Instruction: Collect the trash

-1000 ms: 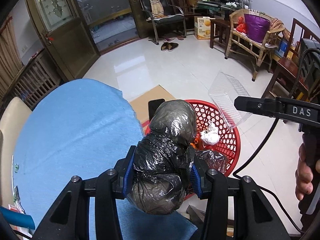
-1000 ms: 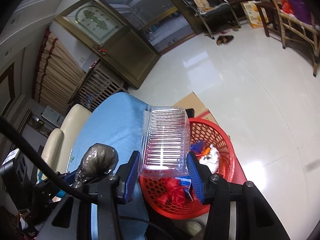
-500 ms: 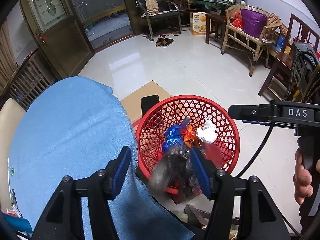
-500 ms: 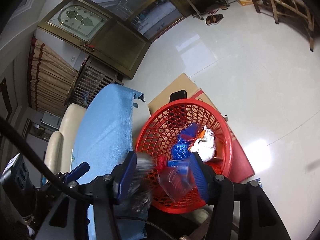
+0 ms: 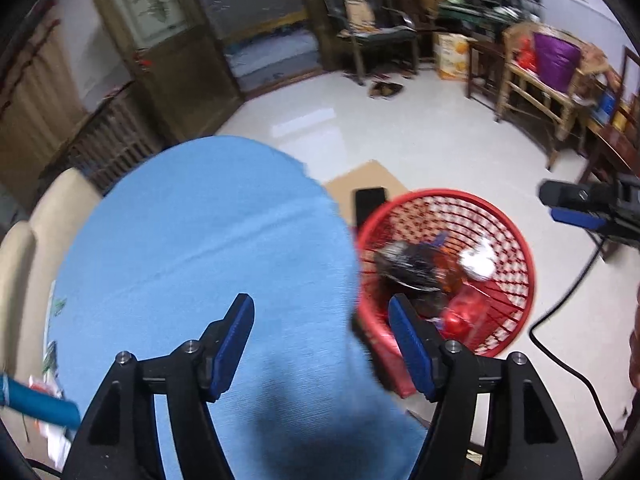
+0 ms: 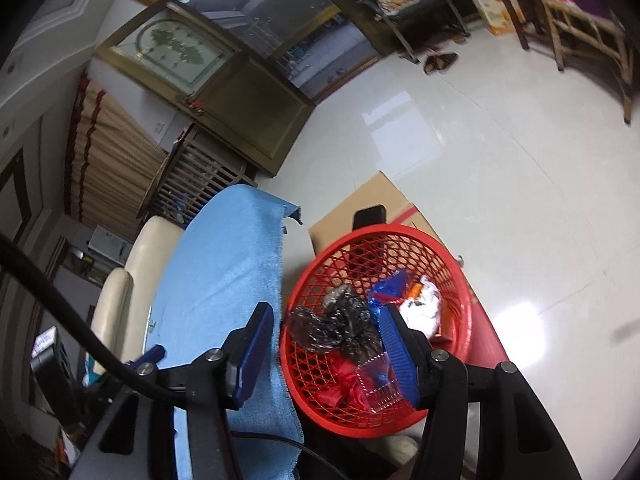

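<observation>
A red mesh basket (image 5: 520,240) (image 6: 380,236) stands on the floor beside the blue-clothed table (image 5: 200,240). In it lie a crumpled black plastic bag (image 5: 408,264) (image 6: 340,320), a clear plastic tray (image 6: 378,384), a white wad (image 6: 424,304), a blue wrapper (image 6: 390,286) and a red bag (image 6: 344,380). My left gripper (image 5: 320,304) hangs over the table's edge; its jaws are opening and nothing is between them. Above the basket's near rim my right gripper (image 6: 327,310) stands open and empty.
Flat cardboard (image 5: 368,176) and a black slab (image 5: 370,200) lie behind the basket. A cream chair (image 5: 24,240) stands left of the table, and a blue tube (image 5: 36,400) lies at its near left. A black cable (image 5: 560,320) trails over the floor. Wooden furniture lines the far right.
The left gripper let go of the black bag and the right let go of the clear tray; both now lie in the basket. The left gripper has swung left over the blue cloth.
</observation>
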The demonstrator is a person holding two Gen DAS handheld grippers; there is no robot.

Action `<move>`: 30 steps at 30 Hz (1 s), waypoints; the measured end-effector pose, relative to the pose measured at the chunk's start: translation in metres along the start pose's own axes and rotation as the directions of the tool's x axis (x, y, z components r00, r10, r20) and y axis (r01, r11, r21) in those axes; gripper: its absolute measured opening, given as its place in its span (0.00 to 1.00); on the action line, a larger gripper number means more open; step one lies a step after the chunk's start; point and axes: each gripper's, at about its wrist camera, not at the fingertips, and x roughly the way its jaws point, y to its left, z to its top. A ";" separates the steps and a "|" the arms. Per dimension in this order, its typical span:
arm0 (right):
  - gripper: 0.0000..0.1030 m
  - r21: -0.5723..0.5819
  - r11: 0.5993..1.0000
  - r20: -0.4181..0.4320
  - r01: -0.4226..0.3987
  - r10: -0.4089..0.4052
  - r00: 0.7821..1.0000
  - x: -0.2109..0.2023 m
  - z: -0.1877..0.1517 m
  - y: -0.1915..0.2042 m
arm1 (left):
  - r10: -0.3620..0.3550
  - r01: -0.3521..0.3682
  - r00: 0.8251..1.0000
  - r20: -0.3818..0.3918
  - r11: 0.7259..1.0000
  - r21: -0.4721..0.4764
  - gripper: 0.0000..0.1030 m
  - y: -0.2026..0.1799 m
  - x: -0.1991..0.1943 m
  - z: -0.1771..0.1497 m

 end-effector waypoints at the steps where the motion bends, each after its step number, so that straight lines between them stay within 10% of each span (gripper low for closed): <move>1: 0.58 -0.014 1.000 0.004 0.000 0.000 1.000 0.000 -0.001 0.004 | 0.017 -0.017 1.000 0.009 1.000 -0.016 0.71 0.006 -0.004 -0.001; 18: 0.64 -0.369 0.917 0.116 0.150 -0.115 0.987 -0.008 -0.037 0.120 | 0.233 -0.189 0.958 0.166 0.951 -0.244 0.82 0.097 -0.087 -0.032; 30: 0.64 -0.588 0.801 0.189 0.115 -0.002 0.982 -0.020 -0.087 0.229 | 0.343 -0.241 0.915 0.211 0.886 -0.396 0.82 0.154 -0.143 -0.071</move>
